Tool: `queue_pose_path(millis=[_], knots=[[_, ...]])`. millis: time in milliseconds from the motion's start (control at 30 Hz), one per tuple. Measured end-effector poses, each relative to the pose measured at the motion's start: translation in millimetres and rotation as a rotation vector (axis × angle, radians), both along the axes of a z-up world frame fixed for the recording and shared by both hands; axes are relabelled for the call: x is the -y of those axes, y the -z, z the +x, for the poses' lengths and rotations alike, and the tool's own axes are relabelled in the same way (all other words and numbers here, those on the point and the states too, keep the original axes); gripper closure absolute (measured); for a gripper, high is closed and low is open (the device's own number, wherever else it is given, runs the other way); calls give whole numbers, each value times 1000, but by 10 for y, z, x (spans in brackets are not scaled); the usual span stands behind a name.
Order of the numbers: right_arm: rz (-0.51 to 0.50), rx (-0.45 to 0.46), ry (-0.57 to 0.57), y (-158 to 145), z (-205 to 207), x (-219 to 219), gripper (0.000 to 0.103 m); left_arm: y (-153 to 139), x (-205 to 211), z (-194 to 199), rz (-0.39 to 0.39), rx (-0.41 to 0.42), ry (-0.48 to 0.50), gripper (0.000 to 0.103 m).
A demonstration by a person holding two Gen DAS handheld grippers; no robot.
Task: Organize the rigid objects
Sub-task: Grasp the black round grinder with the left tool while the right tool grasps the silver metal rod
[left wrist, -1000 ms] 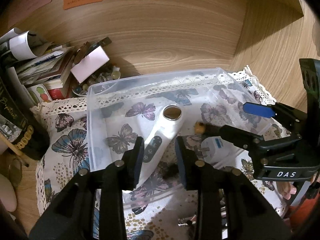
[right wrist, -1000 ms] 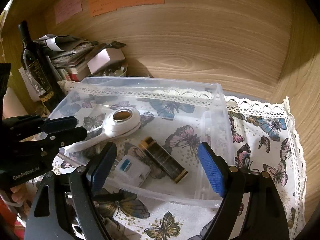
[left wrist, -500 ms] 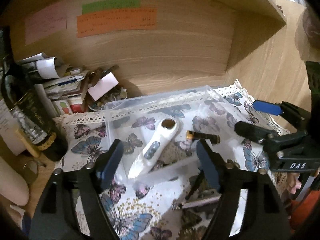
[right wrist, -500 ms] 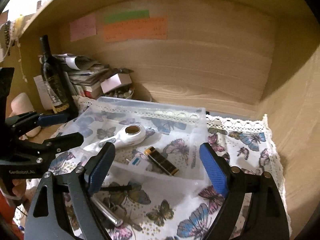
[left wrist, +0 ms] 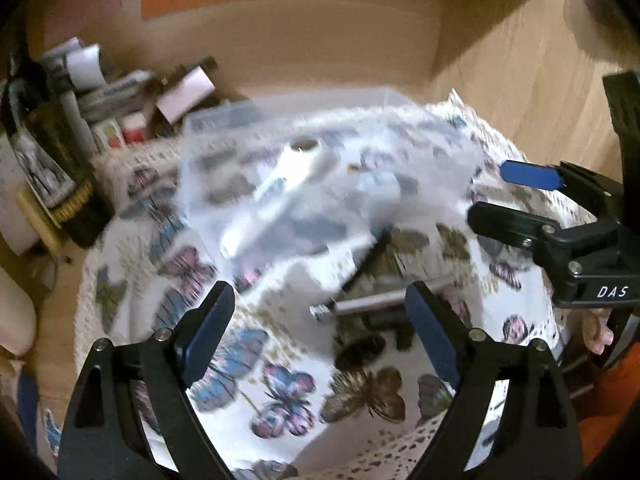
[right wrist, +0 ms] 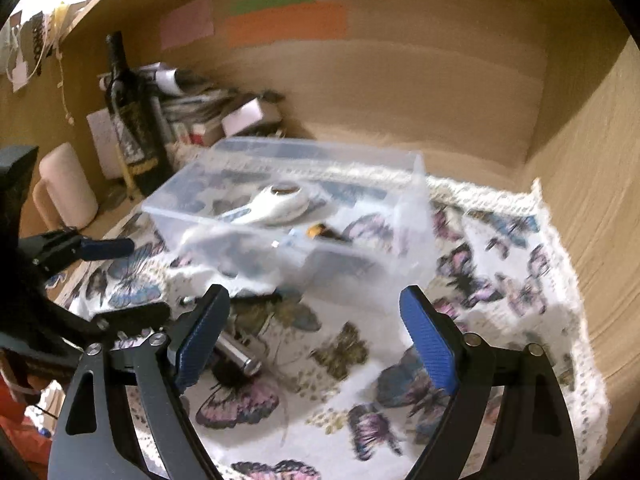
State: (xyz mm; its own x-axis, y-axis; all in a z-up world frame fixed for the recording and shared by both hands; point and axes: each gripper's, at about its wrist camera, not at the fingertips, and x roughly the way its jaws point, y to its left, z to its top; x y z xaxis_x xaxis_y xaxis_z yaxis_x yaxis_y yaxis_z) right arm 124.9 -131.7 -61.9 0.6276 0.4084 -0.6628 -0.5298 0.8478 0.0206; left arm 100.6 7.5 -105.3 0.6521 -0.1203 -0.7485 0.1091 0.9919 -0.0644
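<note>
A clear plastic bin [right wrist: 320,152] stands on the butterfly cloth [right wrist: 500,264]. In it lie a white handheld device [right wrist: 276,200], a dark cylinder with a gold end [right wrist: 326,233] and a small white item. The bin [left wrist: 384,98] and device [left wrist: 280,188] are blurred in the left wrist view. A silver metal cylinder [left wrist: 384,298] lies on the cloth in front of the bin, also in the right wrist view [right wrist: 236,354]. My left gripper [left wrist: 320,312] is open and empty above the cloth. My right gripper [right wrist: 314,324] is open and empty, right of the left one.
A dark wine bottle [right wrist: 132,120] stands at the left beside a stack of papers and boxes [right wrist: 208,108]. A pale cylinder [right wrist: 66,188] stands further left. Wooden walls with coloured notes [right wrist: 286,24] close in the back and right.
My left gripper has let go of the white device, opened wide and pulled back out of the bin. Both grippers have drawn back toward me, so the bin looks smaller.
</note>
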Motion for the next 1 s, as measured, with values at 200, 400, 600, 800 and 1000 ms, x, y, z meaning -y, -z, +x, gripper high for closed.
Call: queue_pose_path(millis=[200, 400, 600, 800, 1000], knots=[[-27, -79, -57, 263, -31, -165, 28, 213, 111, -35, -38, -67, 42, 36], [-57, -127, -121, 403, -47, -332, 49, 285, 105, -109, -56, -78, 54, 56], [-90, -121, -174, 429, -109, -458, 71, 362, -21, -151, -80, -98, 32, 69], [-102, -141, -200, 455, -117, -554, 79, 349, -197, -214, -86, -87, -2, 69], [-119, -157, -252, 487, -133, -756, 83, 337, -416, -282, -93, -83, -36, 69]])
